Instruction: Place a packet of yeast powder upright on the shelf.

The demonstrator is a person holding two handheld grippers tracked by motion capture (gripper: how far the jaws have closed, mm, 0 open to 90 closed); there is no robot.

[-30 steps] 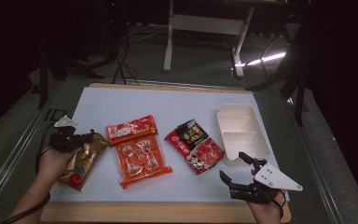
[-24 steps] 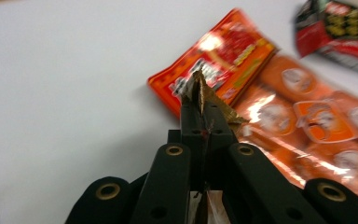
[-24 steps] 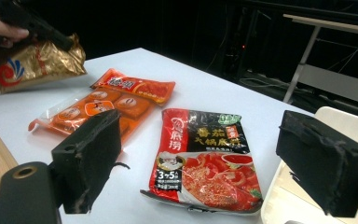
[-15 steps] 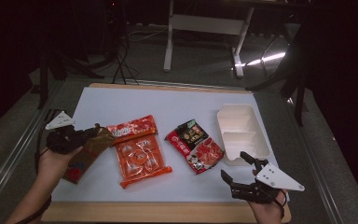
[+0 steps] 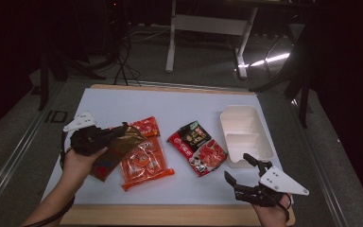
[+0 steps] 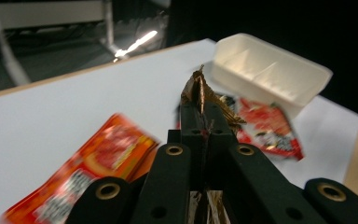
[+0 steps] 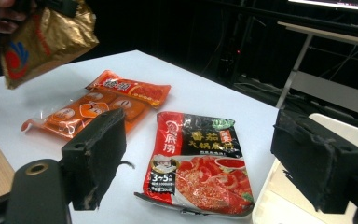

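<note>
Lifted since the prior frame: gold packet (image 5: 116, 150), clamped by left gripper (image 5: 108, 134), raised off the table, presumably for transfer toward white tray (image 5: 246, 135). Right gripper (image 5: 244, 171): jaws apart, idle.

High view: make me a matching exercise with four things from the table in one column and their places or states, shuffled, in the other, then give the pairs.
Things
1. gold packet
2. white tray
3. right gripper
4. hotpot packet

Places or states
A. open, holding nothing, at the near edge
B. flat on the table, just left of the tray
C. clamped in the left gripper, lifted
D. at the table's right side, two compartments

Pairs: 1-C, 2-D, 3-A, 4-B
</note>
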